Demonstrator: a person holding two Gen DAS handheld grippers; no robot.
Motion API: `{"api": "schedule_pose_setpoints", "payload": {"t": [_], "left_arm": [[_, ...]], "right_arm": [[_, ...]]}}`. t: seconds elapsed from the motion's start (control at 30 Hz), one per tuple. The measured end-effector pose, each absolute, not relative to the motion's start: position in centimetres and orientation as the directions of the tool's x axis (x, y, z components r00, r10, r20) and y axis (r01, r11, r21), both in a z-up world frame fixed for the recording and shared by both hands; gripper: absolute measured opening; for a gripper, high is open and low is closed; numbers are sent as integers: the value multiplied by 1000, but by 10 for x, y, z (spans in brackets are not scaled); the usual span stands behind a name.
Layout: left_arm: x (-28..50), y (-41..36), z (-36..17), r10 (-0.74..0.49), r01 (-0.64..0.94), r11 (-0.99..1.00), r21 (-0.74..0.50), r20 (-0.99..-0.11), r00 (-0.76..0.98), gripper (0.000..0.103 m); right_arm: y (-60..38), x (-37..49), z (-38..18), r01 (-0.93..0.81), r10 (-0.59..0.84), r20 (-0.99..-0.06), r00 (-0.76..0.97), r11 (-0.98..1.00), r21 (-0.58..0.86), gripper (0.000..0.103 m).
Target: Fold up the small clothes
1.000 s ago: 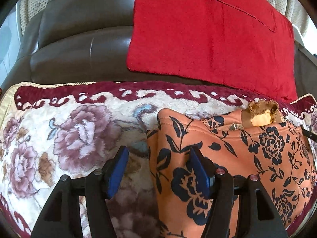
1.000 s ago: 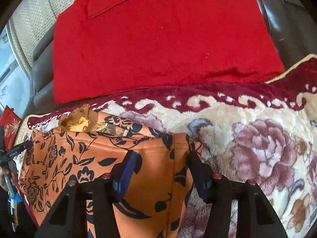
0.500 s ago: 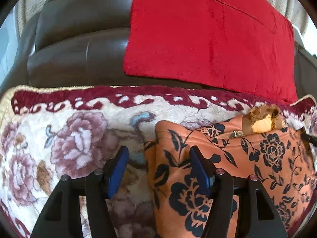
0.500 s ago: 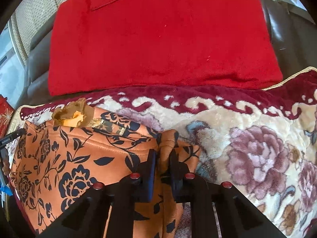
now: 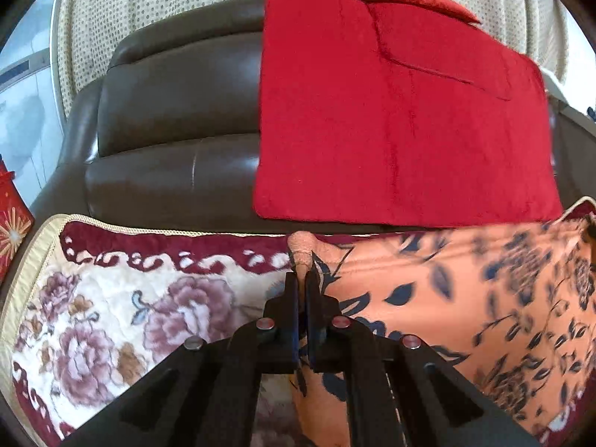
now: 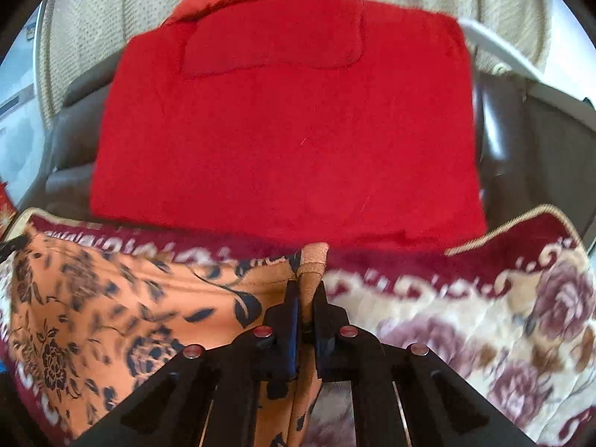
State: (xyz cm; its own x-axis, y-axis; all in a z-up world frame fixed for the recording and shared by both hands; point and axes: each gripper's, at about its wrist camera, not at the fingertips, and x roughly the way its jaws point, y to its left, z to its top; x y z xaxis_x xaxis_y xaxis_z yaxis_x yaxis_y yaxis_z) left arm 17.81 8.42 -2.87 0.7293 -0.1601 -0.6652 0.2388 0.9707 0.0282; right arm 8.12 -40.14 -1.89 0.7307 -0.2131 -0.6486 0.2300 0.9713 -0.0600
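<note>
An orange garment point(image 5: 465, 290) printed with dark blue flowers stretches across a floral blanket point(image 5: 111, 316) on a sofa. My left gripper point(image 5: 301, 279) is shut on the garment's left corner, which pokes up between the black fingers. In the right wrist view the same orange garment point(image 6: 130, 316) spreads to the left, and my right gripper point(image 6: 306, 290) is shut on its right corner. Both pinched corners stand raised off the blanket, with the cloth pulled taut between them.
A red towel-like cloth point(image 5: 402, 119) hangs over the brown leather sofa back point(image 5: 167, 111), with a dotted beige curtain point(image 5: 167, 3) behind. The floral blanket point(image 6: 484, 327) has a maroon border. A red patterned box point(image 5: 11, 223) sits at the far left.
Both grippers went from open around the garment's corners to shut on them. Both then rose with the corners, lifting and tightening the cloth; more of the sofa back and curtain shows.
</note>
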Motion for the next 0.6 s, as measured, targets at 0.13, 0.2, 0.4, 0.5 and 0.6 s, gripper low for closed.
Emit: {"api": "schedule_pose_setpoints", "payload": {"t": [0.13,0.2,0.4,0.5,0.6], "left_arm": [[217,75,-86,-103,236,971,43,-814,571,4],[221,70,-108,-56,253,962,98,-842,537,9],[193,99,-63,-57,172,983,66,-779,624,40],[159,113,-32,-105,160,987,5,-736,669,50],[123,107,-20,-156,212,977,-9,-707,690,61]], "right_arm": [[-420,129,-71,238,-161,-764,625,971,-9,9],[-417,143,-112,227,-145,-843,517,974,-29,12],[-422,93,-86,315,-145,-788,598,947,65,81],[-423,56,-43,291,-18,-713,701,920,263,81],[-402,27,-22,157,216,-613,760,854,496,83]]}}
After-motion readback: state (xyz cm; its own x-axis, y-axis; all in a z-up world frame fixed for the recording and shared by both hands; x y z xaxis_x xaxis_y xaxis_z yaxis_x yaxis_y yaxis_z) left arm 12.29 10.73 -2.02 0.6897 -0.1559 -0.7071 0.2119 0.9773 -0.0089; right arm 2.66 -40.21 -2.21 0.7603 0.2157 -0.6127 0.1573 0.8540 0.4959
